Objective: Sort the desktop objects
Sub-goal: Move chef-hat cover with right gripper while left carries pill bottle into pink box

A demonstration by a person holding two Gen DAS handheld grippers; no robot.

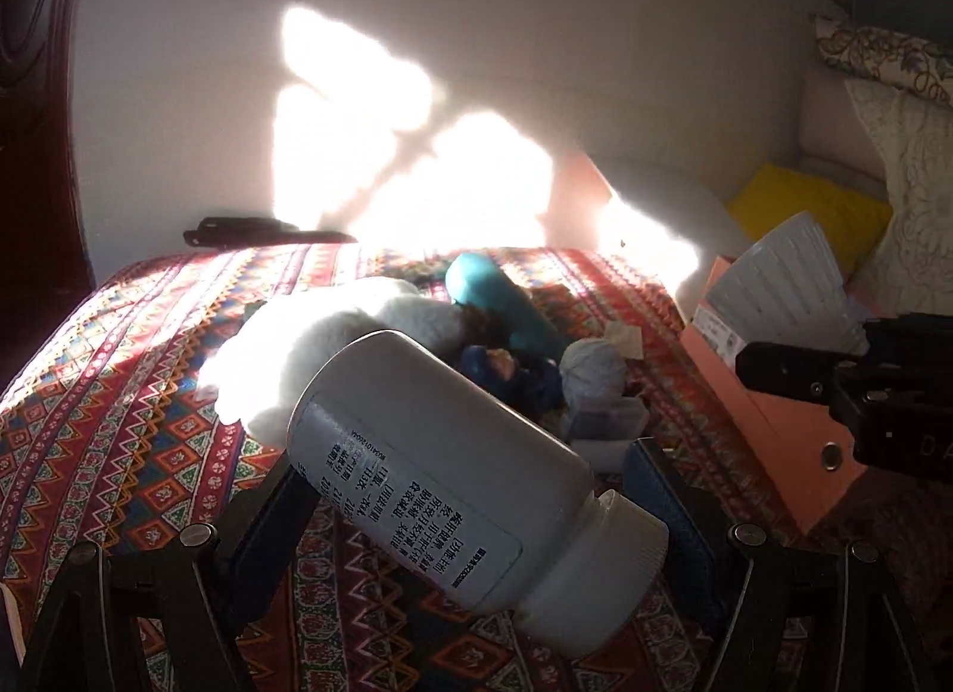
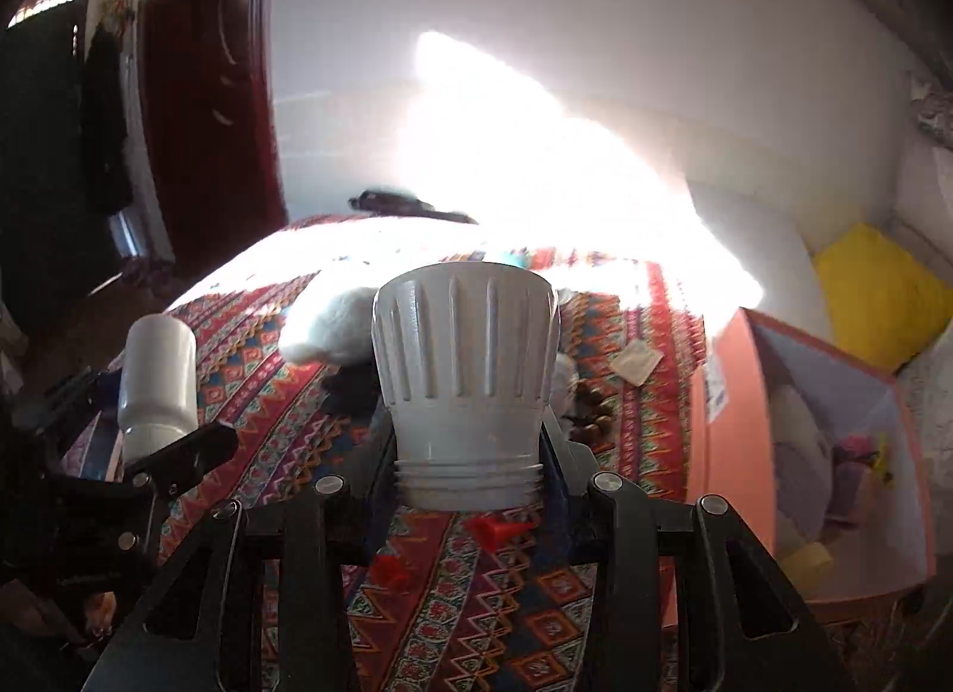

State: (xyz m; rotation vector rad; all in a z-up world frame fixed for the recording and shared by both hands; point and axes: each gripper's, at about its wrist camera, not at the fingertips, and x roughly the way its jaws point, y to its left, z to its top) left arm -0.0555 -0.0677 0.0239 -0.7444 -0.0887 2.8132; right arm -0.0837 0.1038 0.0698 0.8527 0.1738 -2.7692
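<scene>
Fingers of the left gripper (image 1: pixel 476 489) pinch a white pill bottle (image 1: pixel 470 489) between their blue pads; the bottle lies tilted across the gap, its base up to the left, its ribbed cap down to the right, its printed label facing the camera. It hangs above the patterned cloth (image 1: pixel 137 394), nearer the camera than the pile of objects at the cloth's middle: a white plush toy (image 1: pixel 333 346), a teal roll (image 1: pixel 500 305) and a grey ball of yarn (image 1: pixel 592 364). Right of that pile, the right gripper (image 2: pixel 470 471) clamps a grey ribbed cup-shaped piece (image 2: pixel 467 370) by its threaded neck, wide end pointing away from the camera. Right of the cloth stands an open pink box (image 2: pixel 738 424) with soft items inside.
</scene>
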